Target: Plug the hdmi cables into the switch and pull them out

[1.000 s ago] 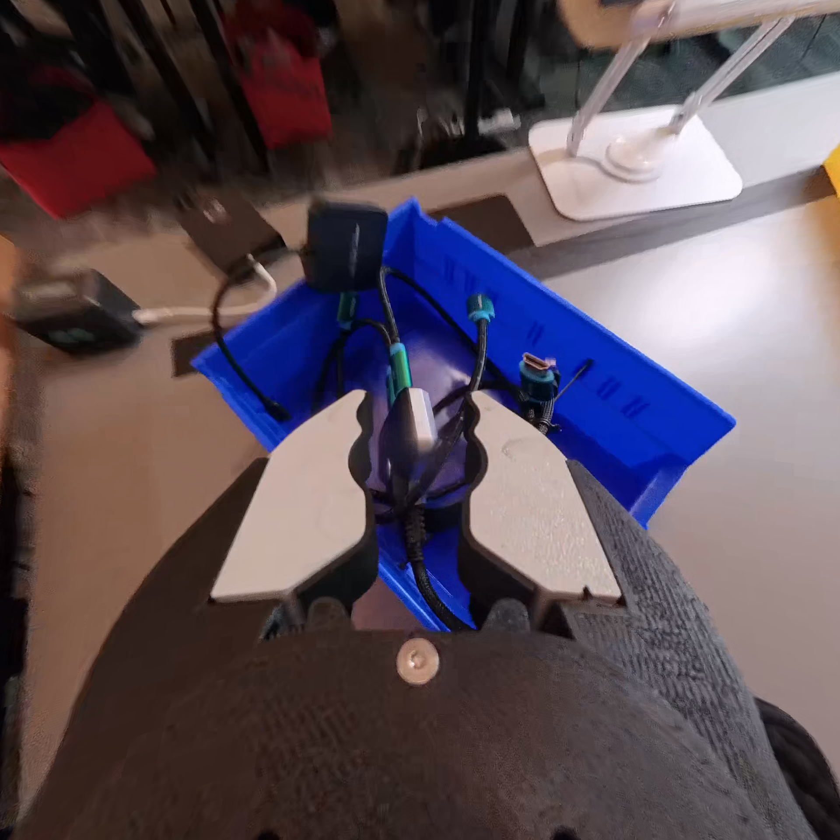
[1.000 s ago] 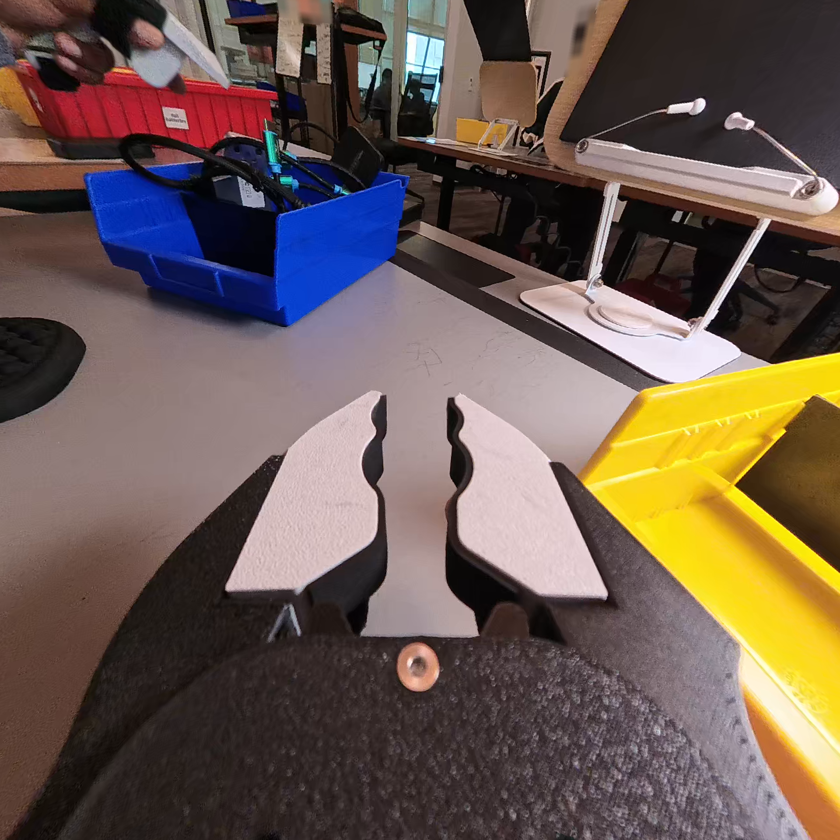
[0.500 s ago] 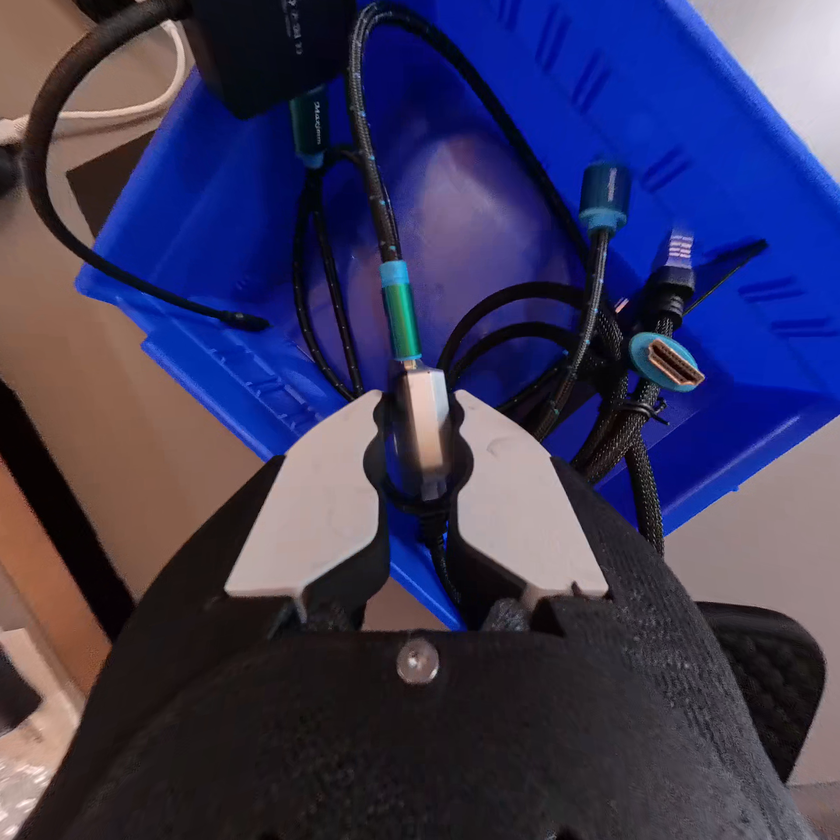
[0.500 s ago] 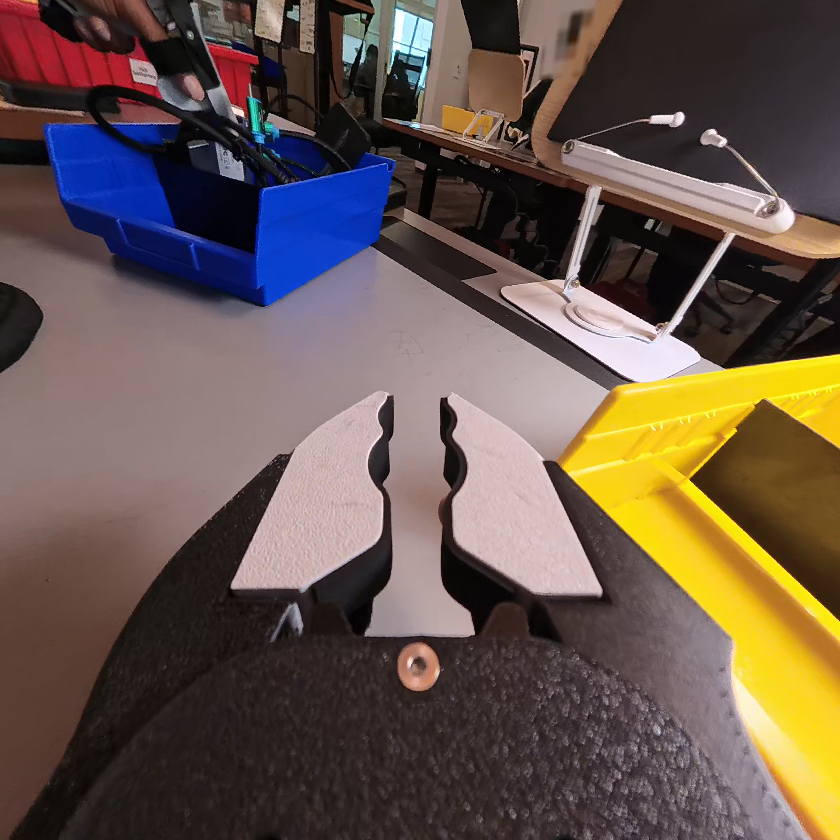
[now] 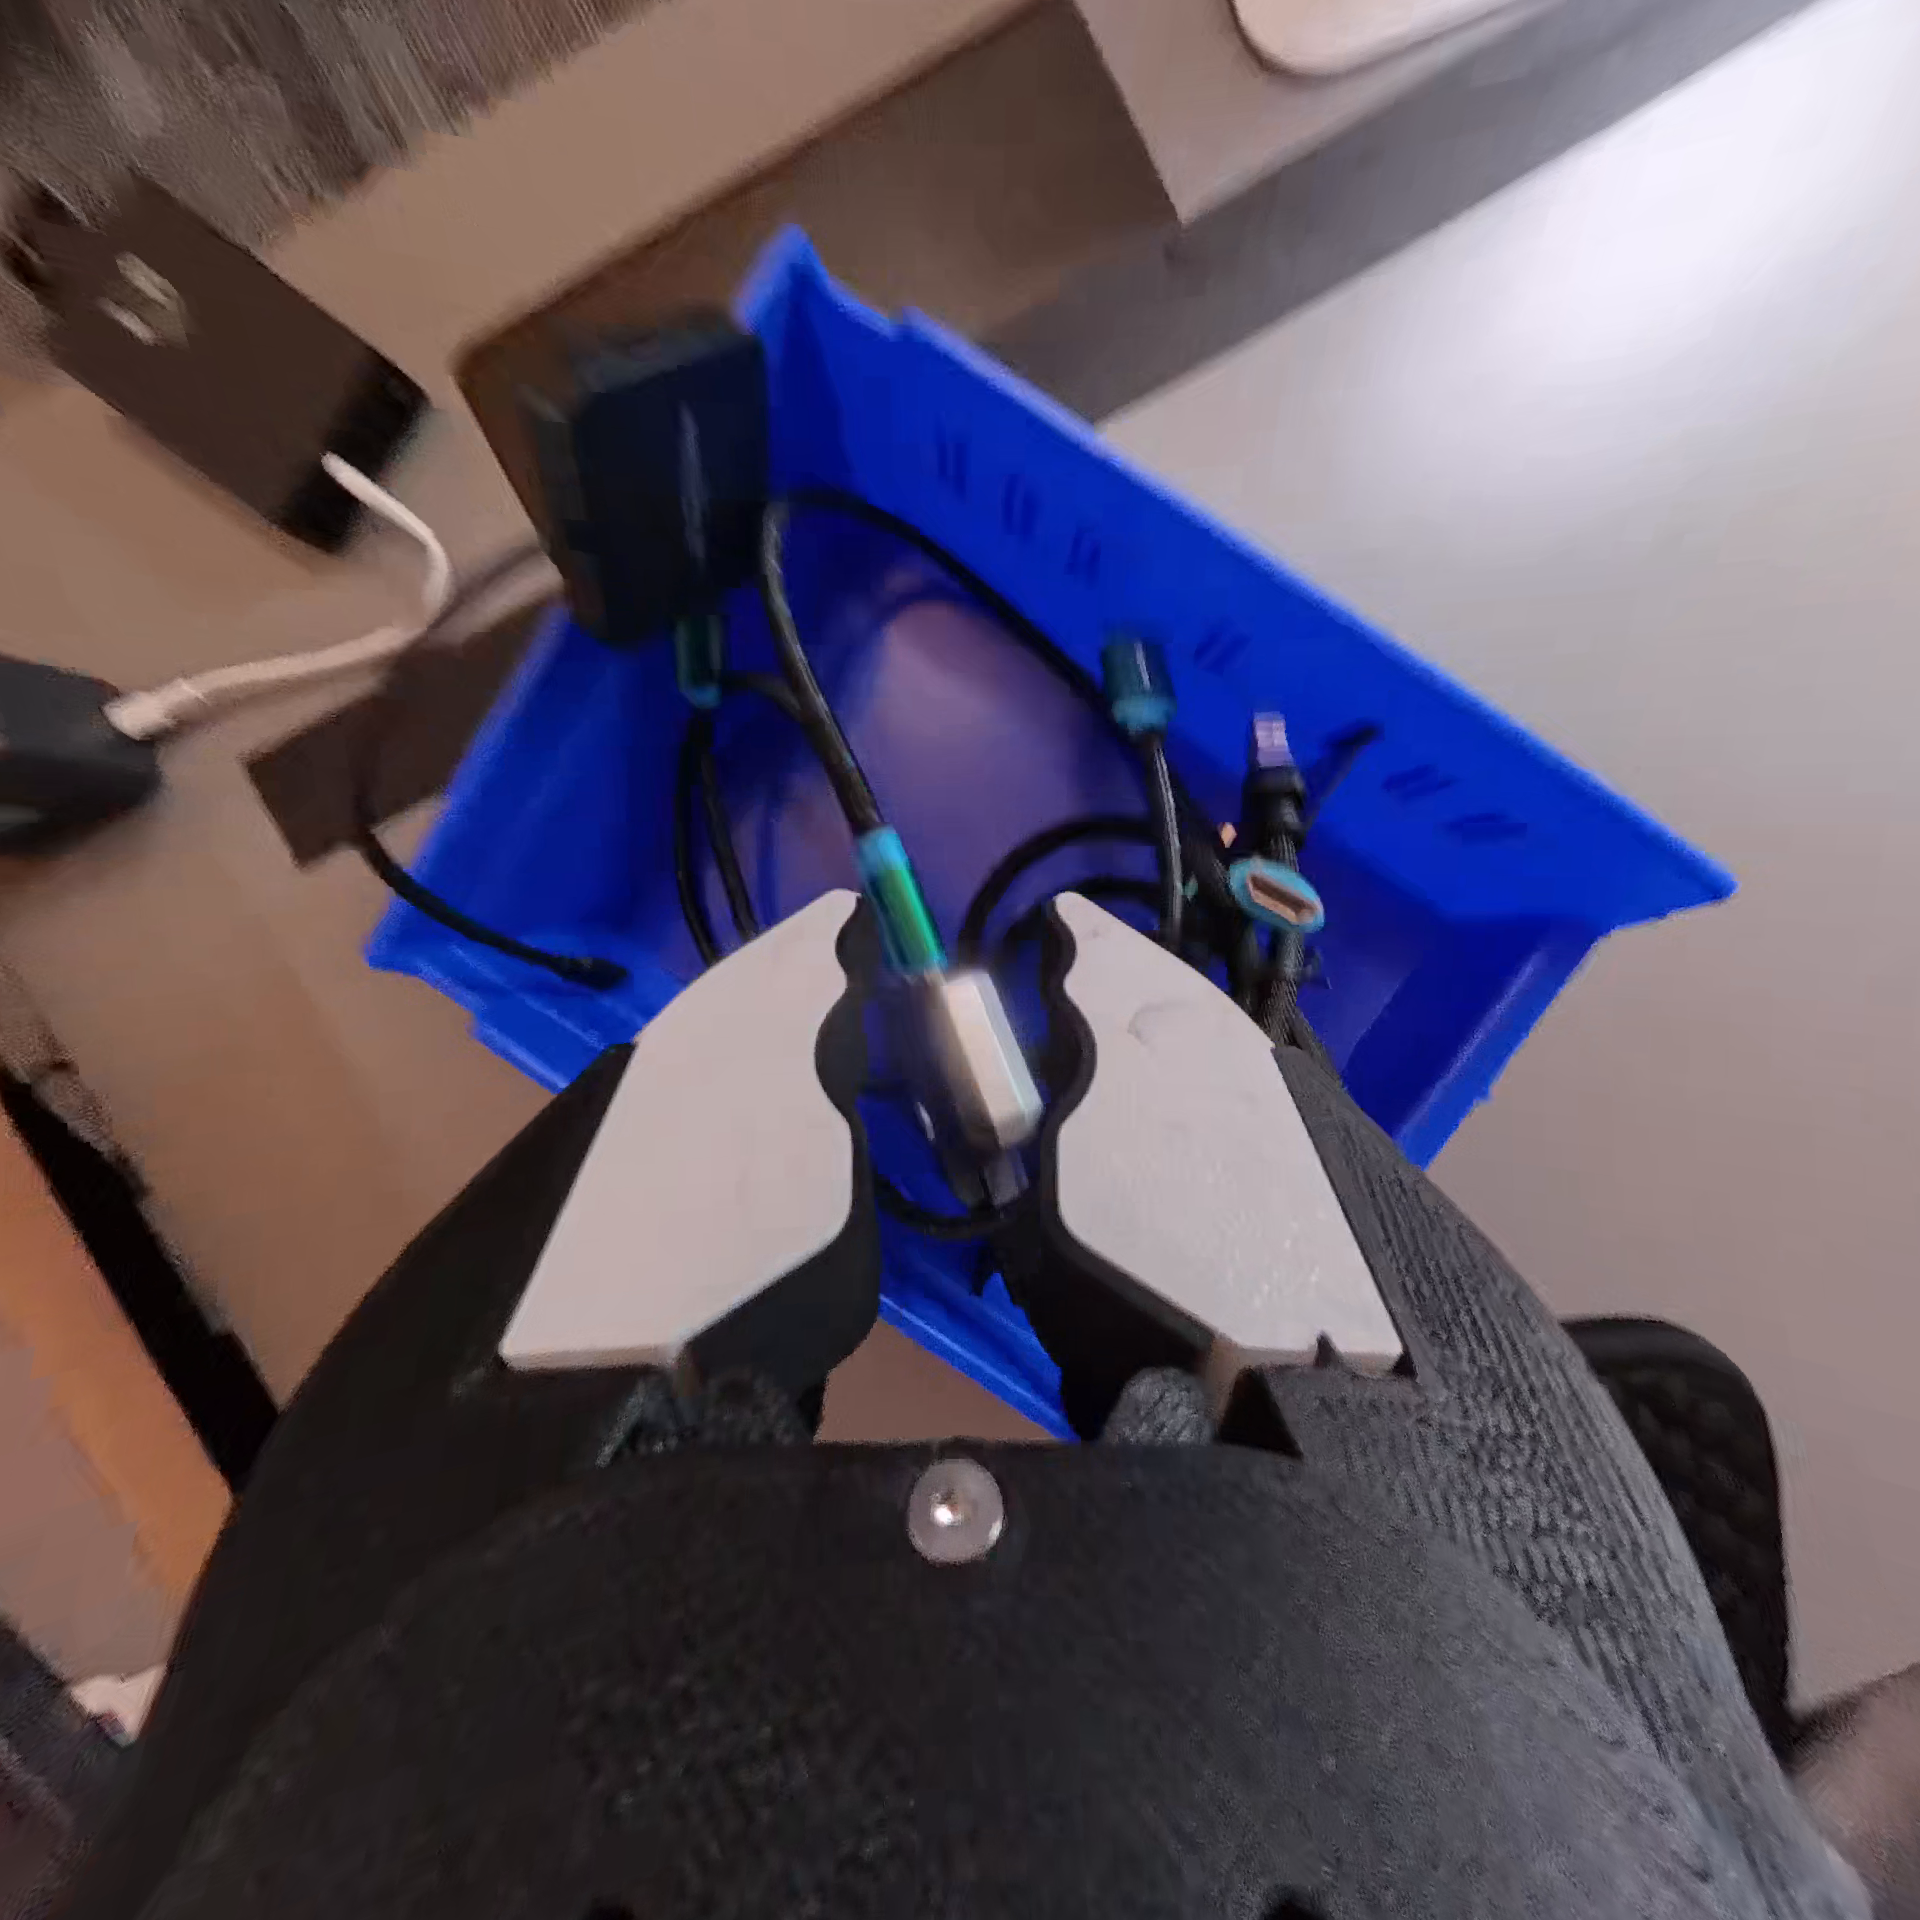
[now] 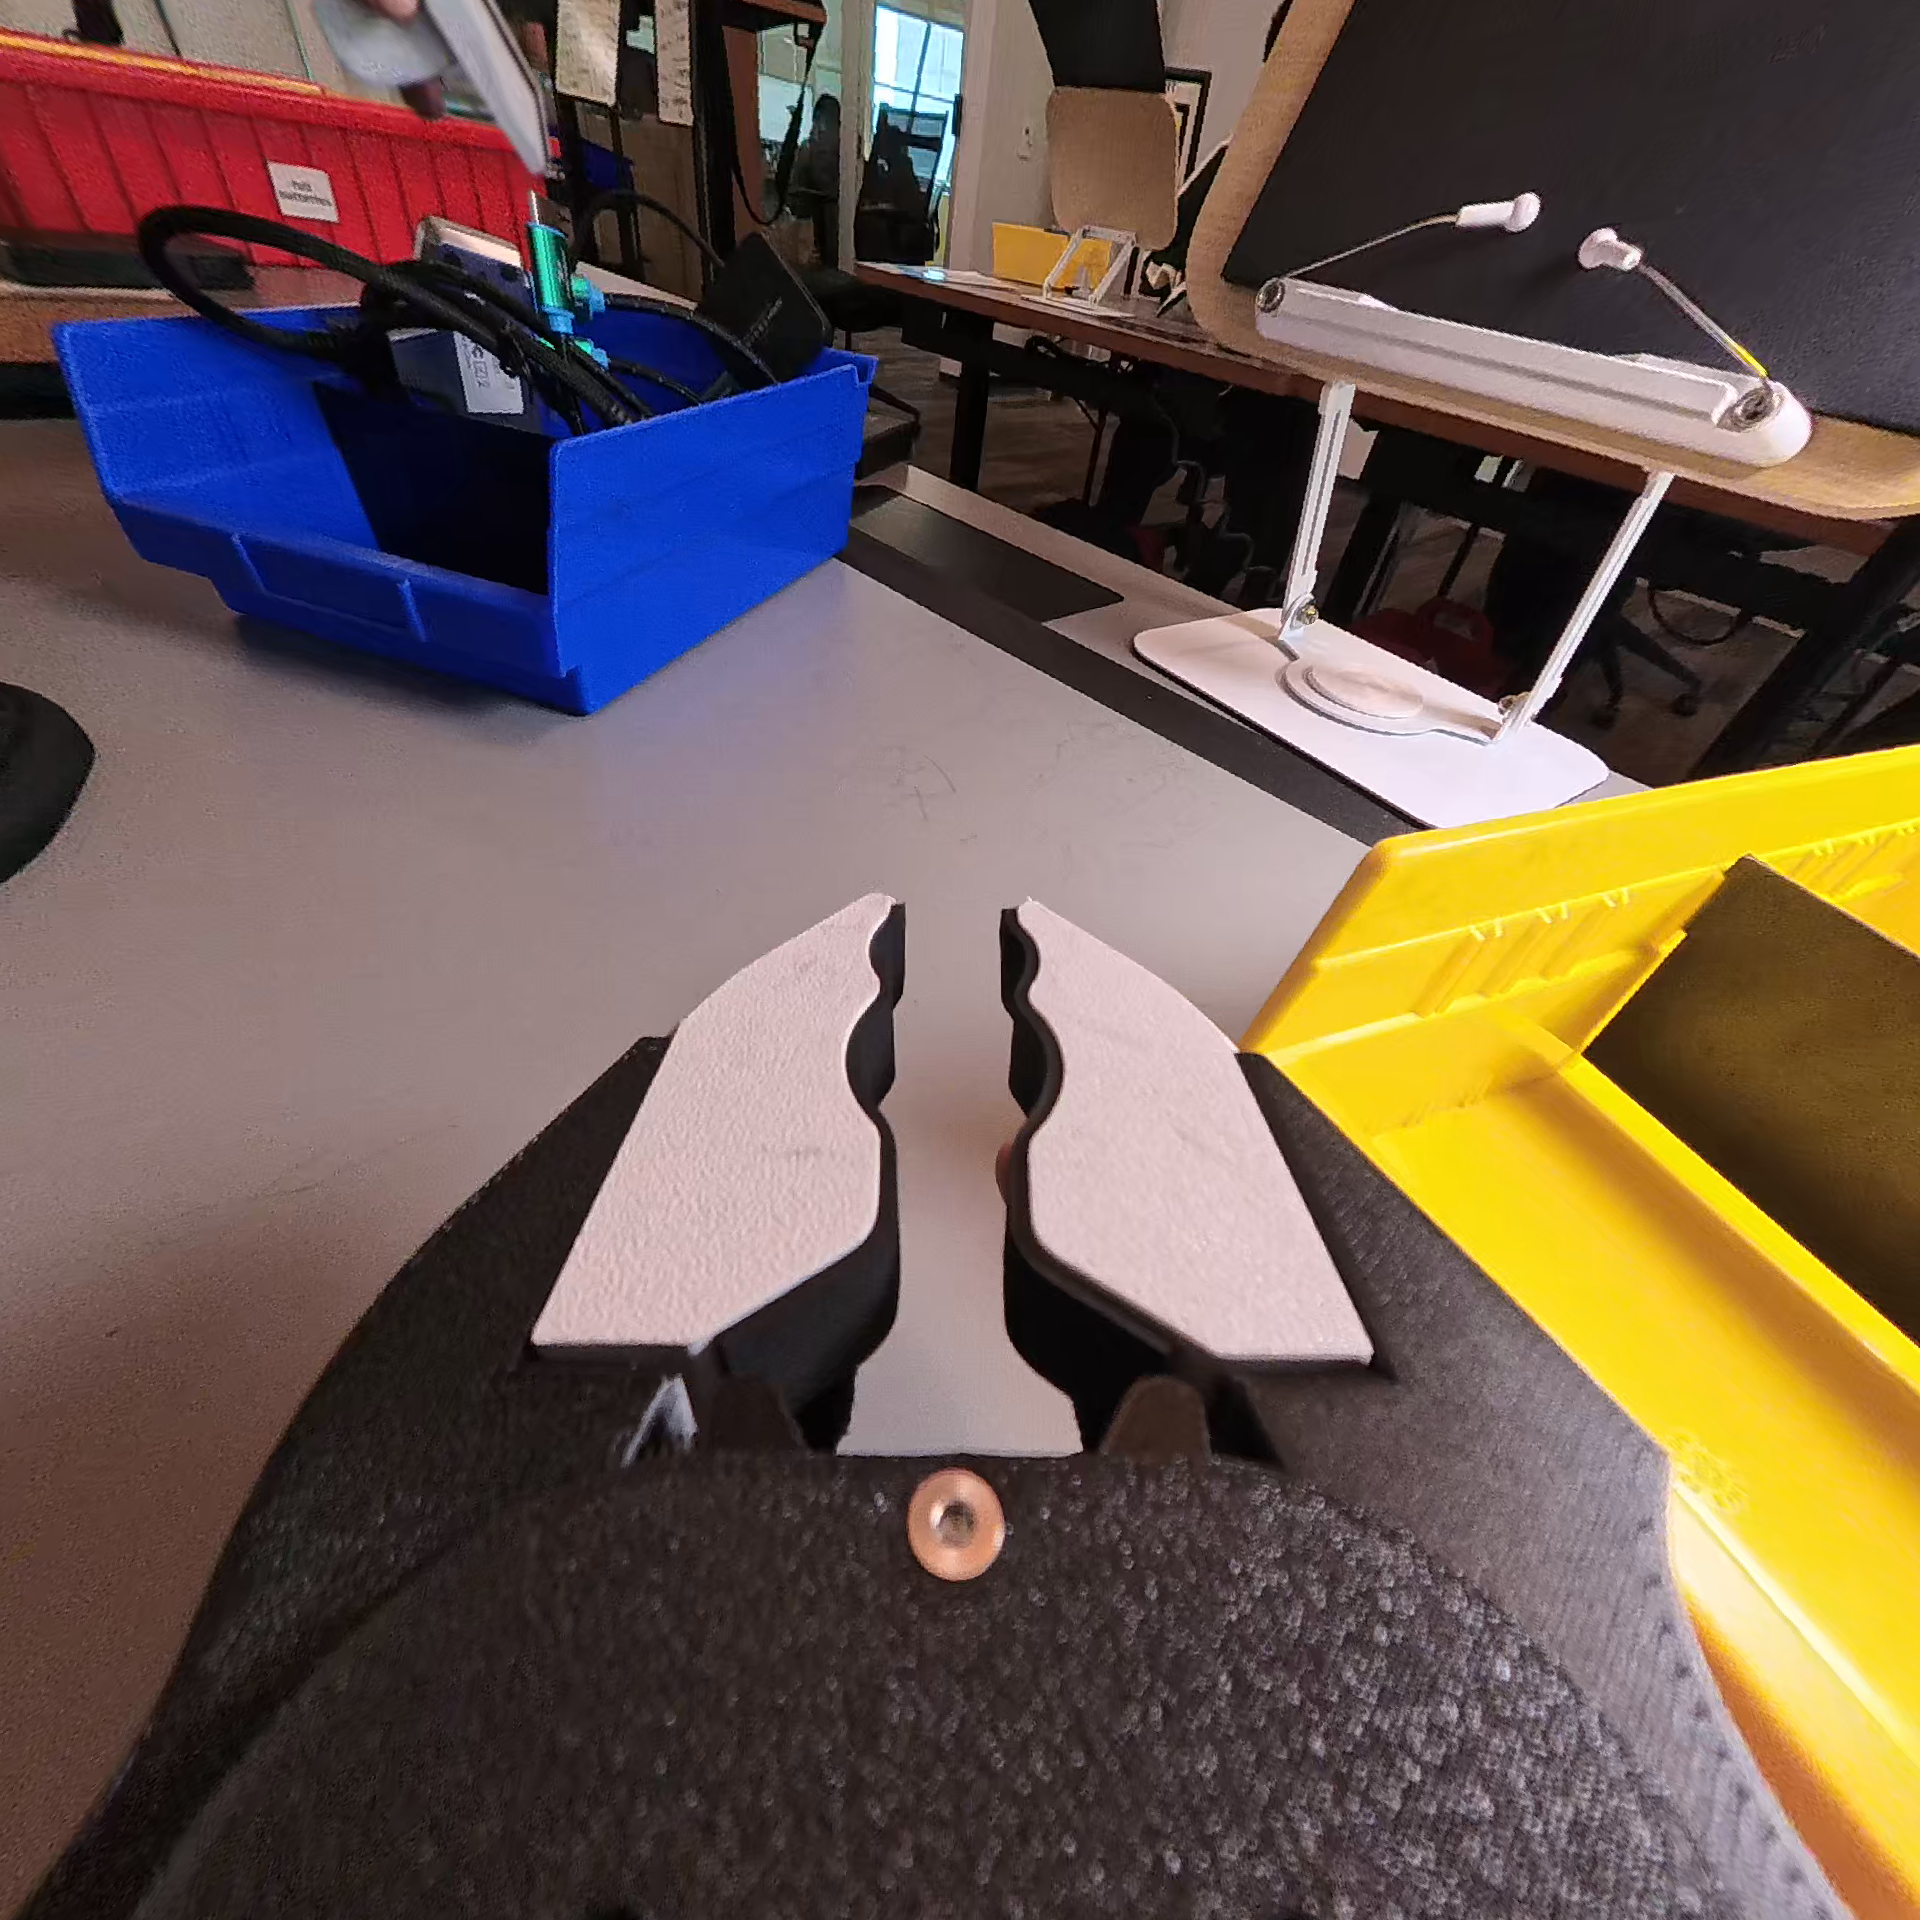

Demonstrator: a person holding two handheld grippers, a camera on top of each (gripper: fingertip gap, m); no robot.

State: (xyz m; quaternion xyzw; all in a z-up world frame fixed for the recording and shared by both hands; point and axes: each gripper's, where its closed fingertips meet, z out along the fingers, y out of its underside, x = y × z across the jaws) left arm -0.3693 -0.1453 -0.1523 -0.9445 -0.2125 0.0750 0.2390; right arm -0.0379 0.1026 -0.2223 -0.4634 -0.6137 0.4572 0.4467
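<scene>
The silver HDMI adapter [image 5: 977,1060] is loosely straddled by the left gripper [image 5: 956,914], jaws parted; its slipping into the blue bin [image 5: 1455,790] is risked, while the right gripper [image 6: 951,914] is held released, empty

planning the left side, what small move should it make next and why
Probably close the left tongs on the silver metal adapter block: it sits between the fingers with gaps on both sides, still over the blue plastic bin.

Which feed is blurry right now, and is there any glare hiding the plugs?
Left wrist view: motion blur smears the background and the silver adapter between the open left gripper; a pale sheen covers the blue bin floor, but the gold plug stays readable. Right wrist view: sharp, evenly lit; wide-angle bending at edges.
</scene>
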